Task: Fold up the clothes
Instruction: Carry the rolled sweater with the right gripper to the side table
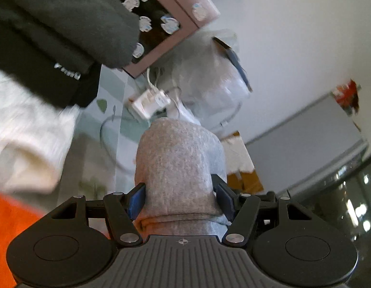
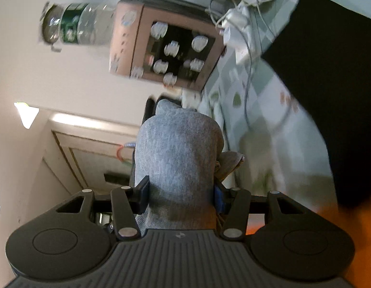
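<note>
We hold a grey knitted garment clamped between the blue pads of the left hand-held gripper, and the right hand-held gripper pinches grey knit too, lifted above the patterned surface, though we cannot tell whether it is the same piece. The cloth could slip from the pads or snag the white cables below if we swing it low. In both views its long axis runs straight ahead along the fingers, its rounded end pointing away from us.
</note>
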The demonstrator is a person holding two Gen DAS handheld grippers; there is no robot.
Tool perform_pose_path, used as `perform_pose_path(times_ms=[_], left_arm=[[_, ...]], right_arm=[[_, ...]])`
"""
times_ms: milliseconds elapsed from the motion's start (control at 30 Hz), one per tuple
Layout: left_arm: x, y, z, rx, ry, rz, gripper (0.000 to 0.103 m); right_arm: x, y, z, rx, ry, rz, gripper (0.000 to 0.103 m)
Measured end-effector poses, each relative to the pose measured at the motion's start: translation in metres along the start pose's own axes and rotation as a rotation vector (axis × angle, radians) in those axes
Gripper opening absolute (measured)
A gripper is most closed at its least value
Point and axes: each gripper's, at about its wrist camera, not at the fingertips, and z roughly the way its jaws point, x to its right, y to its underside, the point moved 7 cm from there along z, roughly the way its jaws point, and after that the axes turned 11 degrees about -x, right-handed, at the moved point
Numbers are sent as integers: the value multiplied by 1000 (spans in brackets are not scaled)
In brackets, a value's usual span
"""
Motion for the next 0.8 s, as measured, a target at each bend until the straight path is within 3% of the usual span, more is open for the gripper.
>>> perform_pose_path(times_ms=[200,367,600,800], left_arm=[[-19,-63,55,127,-94,80,66],[-43,-90,80,210,-202,115,66],[-57,-94,99,252,-358,211,66],[-51,-80,94,207,-422,219,70]], right_arm=[[28,-92,53,29,-43,-36,57],[49,-139,98,4,-37,-61,57],[77,-156,130,-7,-24,-32,59],[79,-158,139,-21,67,-66,61]])
